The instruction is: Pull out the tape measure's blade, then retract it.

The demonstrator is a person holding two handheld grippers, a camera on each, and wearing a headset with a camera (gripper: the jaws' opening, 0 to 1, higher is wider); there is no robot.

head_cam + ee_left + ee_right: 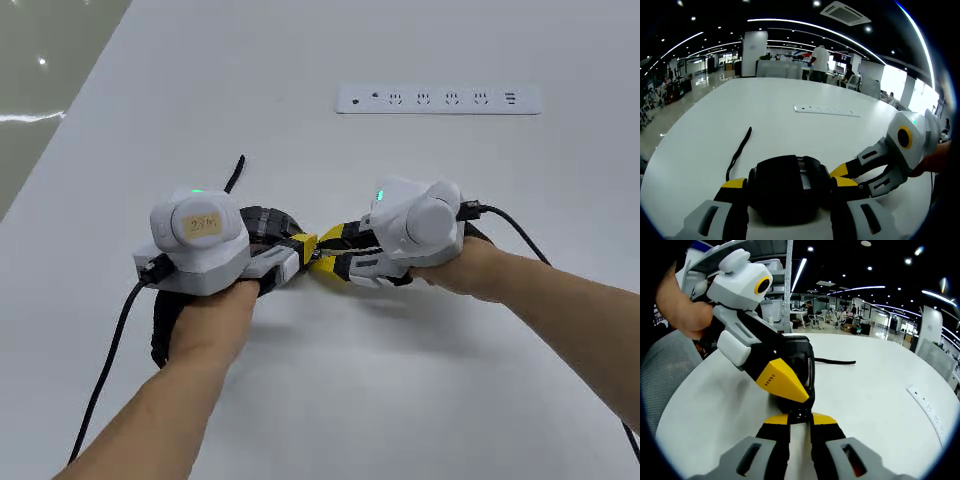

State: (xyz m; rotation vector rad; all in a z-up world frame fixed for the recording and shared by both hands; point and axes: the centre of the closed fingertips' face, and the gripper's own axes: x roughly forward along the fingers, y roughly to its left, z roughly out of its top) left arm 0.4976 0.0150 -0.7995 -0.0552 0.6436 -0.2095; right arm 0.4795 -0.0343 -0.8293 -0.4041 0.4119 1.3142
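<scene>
A black tape measure (266, 224) rests on the white table, and my left gripper (297, 251) is shut on its case from both sides. In the left gripper view the case (785, 187) sits between the yellow-tipped fingers (734, 183). My right gripper (333, 252) meets it from the right, tip to tip. In the right gripper view its jaws (800, 418) are shut on the small blade end at the case's mouth (800, 367). Hardly any blade is out. The left gripper's yellow finger (782, 381) lies against the case.
The tape measure's black wrist strap (235, 172) trails toward the far side of the table. A white power strip (440, 98) lies further back. Black cables run from both grippers toward me. The table's left edge (70, 110) borders a glossy floor.
</scene>
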